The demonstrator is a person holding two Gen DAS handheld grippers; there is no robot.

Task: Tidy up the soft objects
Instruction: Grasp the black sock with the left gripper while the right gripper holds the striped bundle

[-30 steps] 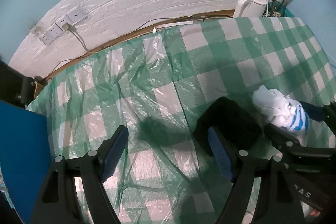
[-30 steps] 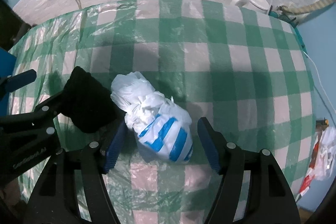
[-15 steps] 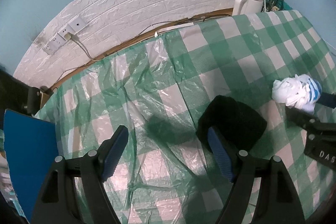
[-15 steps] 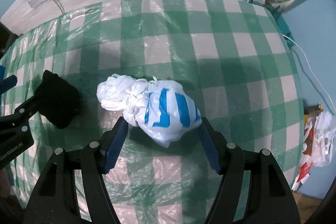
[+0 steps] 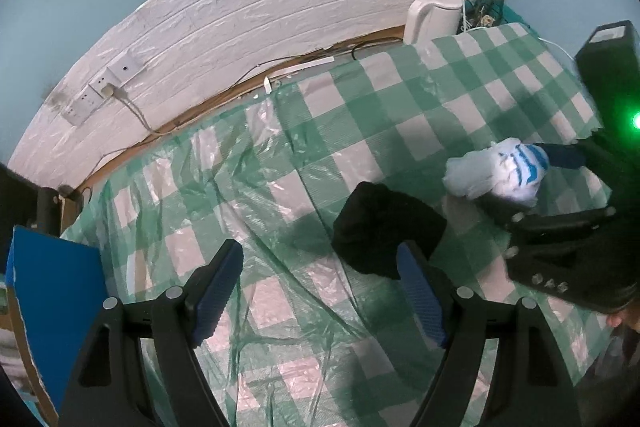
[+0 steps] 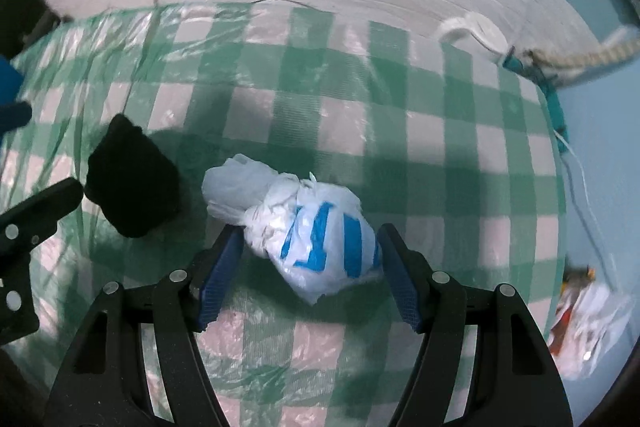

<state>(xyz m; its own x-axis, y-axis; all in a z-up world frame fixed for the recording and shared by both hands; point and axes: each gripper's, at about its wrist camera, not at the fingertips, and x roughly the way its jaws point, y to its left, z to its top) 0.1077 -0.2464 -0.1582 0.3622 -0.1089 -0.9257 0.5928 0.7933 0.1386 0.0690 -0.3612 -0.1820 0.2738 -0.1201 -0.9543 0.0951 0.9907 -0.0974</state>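
A knotted white plastic bag with blue stripes [image 6: 316, 239] sits between the fingers of my right gripper [image 6: 310, 263], which is shut on it and holds it just above the green checked tablecloth [image 6: 360, 107]. The bag also shows in the left wrist view [image 5: 500, 175]. A crumpled black cloth [image 6: 130, 179] lies on the table left of the bag; in the left wrist view the black cloth [image 5: 384, 231] lies just beyond my right fingertip. My left gripper [image 5: 320, 287] is open and empty above the table.
A white kettle [image 5: 434, 11] stands at the table's far right corner by the white brick wall. A blue box [image 5: 52, 299] is at the left edge. Sockets and cables [image 5: 104, 91] run along the wall. A plastic bag [image 6: 588, 323] lies off the table's right side.
My right gripper has closed on the striped bag and lifted it slightly, drawing it to the right of the black cloth. My left gripper has risen and pulled back, still open.
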